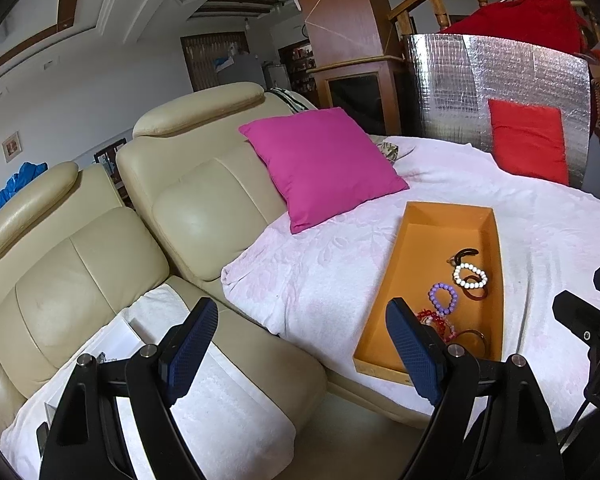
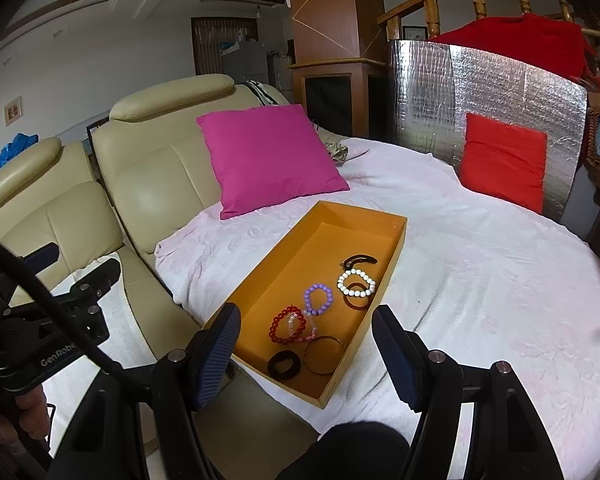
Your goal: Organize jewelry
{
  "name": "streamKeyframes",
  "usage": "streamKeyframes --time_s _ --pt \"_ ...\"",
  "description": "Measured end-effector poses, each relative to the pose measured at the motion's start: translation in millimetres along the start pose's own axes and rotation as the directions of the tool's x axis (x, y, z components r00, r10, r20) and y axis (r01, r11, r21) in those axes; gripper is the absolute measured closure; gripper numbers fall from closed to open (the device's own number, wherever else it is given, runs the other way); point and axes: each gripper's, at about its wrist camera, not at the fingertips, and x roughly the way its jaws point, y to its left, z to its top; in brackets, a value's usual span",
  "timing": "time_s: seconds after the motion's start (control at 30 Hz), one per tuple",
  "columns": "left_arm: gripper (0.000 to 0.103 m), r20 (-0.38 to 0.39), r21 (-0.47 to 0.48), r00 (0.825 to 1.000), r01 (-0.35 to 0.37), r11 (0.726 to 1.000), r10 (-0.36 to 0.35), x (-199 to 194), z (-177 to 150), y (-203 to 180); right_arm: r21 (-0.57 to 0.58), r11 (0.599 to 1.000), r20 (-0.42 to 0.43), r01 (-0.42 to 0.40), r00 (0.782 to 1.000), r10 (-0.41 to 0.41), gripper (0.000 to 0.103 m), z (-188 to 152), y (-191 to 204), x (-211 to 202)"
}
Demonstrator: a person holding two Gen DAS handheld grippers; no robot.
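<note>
An orange tray point(image 2: 260, 280) point(image 1: 384, 332) lies on a pale pink blanket point(image 2: 480, 280). In it are a white bead bracelet point(image 2: 356, 283) point(image 1: 470, 276), a purple bead bracelet point(image 2: 318, 299) point(image 1: 443, 298), a red bead bracelet point(image 2: 287, 325), a thin metal bangle point(image 2: 325, 355), a black hair tie point(image 2: 284, 365), a dark brown bangle point(image 2: 356, 303) and a dark clip point(image 2: 359, 260). My right gripper point(image 2: 306, 352) is open in front of the tray's near end, holding nothing. My left gripper point(image 1: 300, 354) is open over the sofa seat, left of the tray, also holding nothing.
A cream leather sofa point(image 1: 112, 248) stands to the left, with a white towel point(image 1: 220, 420) and a white box point(image 1: 116, 340) on its seat. A magenta cushion point(image 2: 268, 156) and a red cushion point(image 2: 504, 160) lie behind the tray. A silver foil panel point(image 2: 480, 92) stands at the back.
</note>
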Motion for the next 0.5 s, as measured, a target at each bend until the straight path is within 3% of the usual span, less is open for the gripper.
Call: streamKeyframes --time_s 0.37,0.5 --pt "0.017 -0.022 0.018 0.999 -0.033 0.999 0.033 23 12 -12 0.014 0.999 -0.034 -0.05 0.998 0.051 0.031 14 -12 36" --pt "0.017 -0.036 0.061 0.998 0.057 0.997 -0.055 31 24 -47 0.069 0.996 -0.009 -0.048 0.999 0.049 0.031 16 -45 43"
